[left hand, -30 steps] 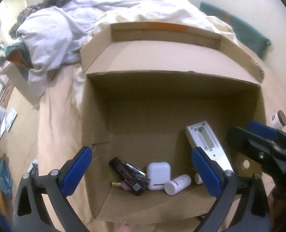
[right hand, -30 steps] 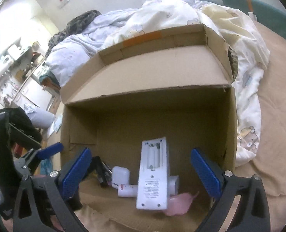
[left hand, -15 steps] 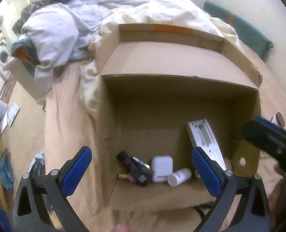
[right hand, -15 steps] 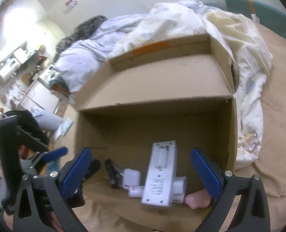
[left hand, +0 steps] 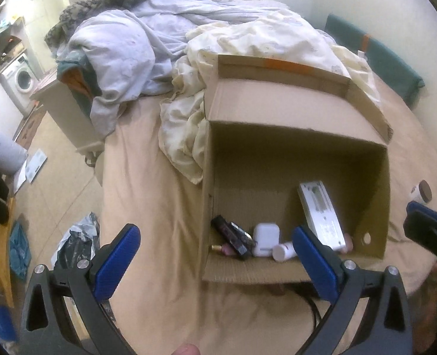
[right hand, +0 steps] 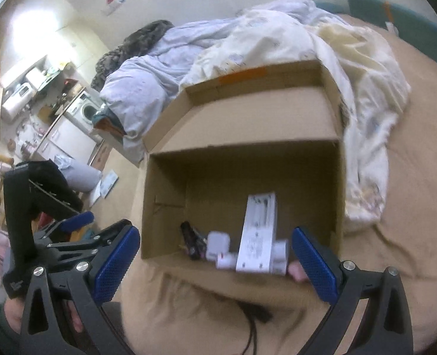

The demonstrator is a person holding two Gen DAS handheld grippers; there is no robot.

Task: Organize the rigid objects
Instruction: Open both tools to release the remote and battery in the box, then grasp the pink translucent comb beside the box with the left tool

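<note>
An open cardboard box [left hand: 304, 112] [right hand: 248, 118] lies on the tan bed. Inside along its near wall sit a white remote [left hand: 320, 213] [right hand: 258, 233], a white earbud case [left hand: 265, 238] [right hand: 217, 244], a small white bottle [left hand: 283, 251], black tubes [left hand: 233, 236] [right hand: 190, 238] and a pink item [right hand: 295, 269]. My left gripper [left hand: 215, 261] is open and empty, held back above the bed in front of the box. My right gripper [right hand: 215, 261] is open and empty, also in front of the box. A small jar [left hand: 421, 192] stands on the bed right of the box.
Crumpled white and blue duvets [left hand: 147, 47] pile up behind and left of the box. A black cable [left hand: 310, 298] lies on the bed near the box's front. The floor at left holds bags [left hand: 76, 242], papers and a washing machine [left hand: 23, 77].
Both grippers have pulled back and away from the box, so the box looks smaller and more of the bed shows. The items in the box have not moved.
</note>
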